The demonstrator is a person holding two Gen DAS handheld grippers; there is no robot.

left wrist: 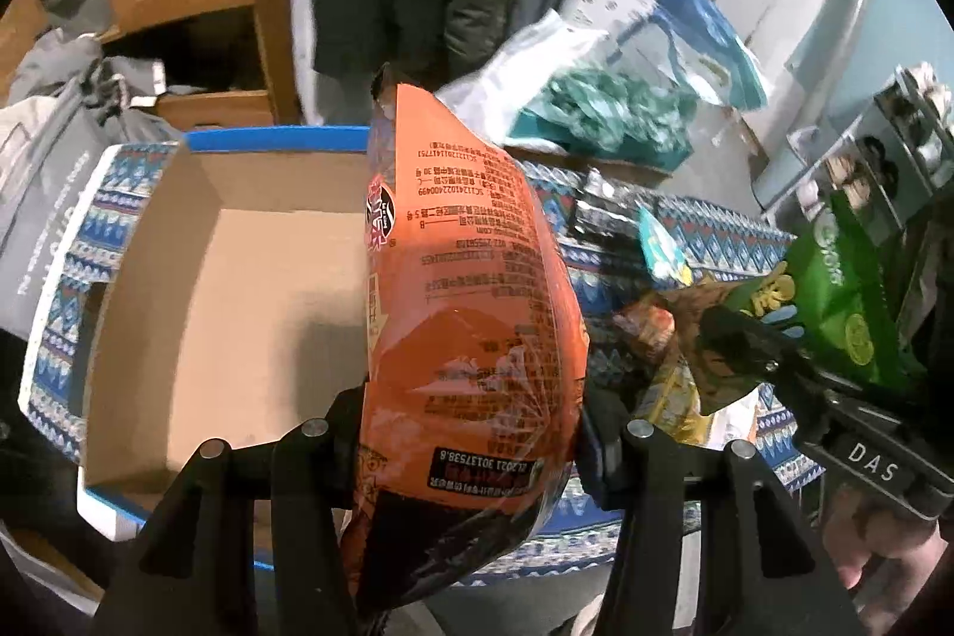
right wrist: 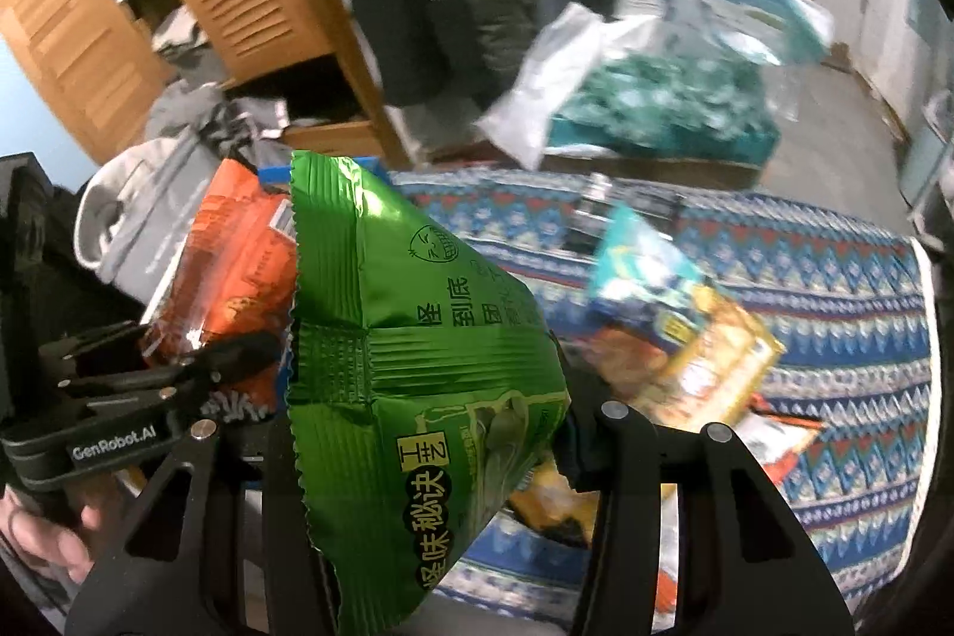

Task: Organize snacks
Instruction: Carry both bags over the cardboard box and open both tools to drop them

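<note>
The left claw [left wrist: 471,433] is closed on an orange snack bag [left wrist: 471,278], pinching its lower part so the bag's long axis runs up the middle of the frame, away from the camera. The right claw [right wrist: 429,433] is likewise clamped on a green snack bag [right wrist: 411,338], which stands up between its jaws the same way. What the coming move seems to turn on is the open cardboard box [left wrist: 238,278]: in the left wrist view it lies at centre left, directly beside and beneath the orange bag, its brown floor bare. The left claw is therefore the nearer one; the green bag sits at the right edge of that view, farther from the box. More loose packets [right wrist: 674,332] lie on the patterned cloth [right wrist: 835,290] at right, apart from both claws
</note>
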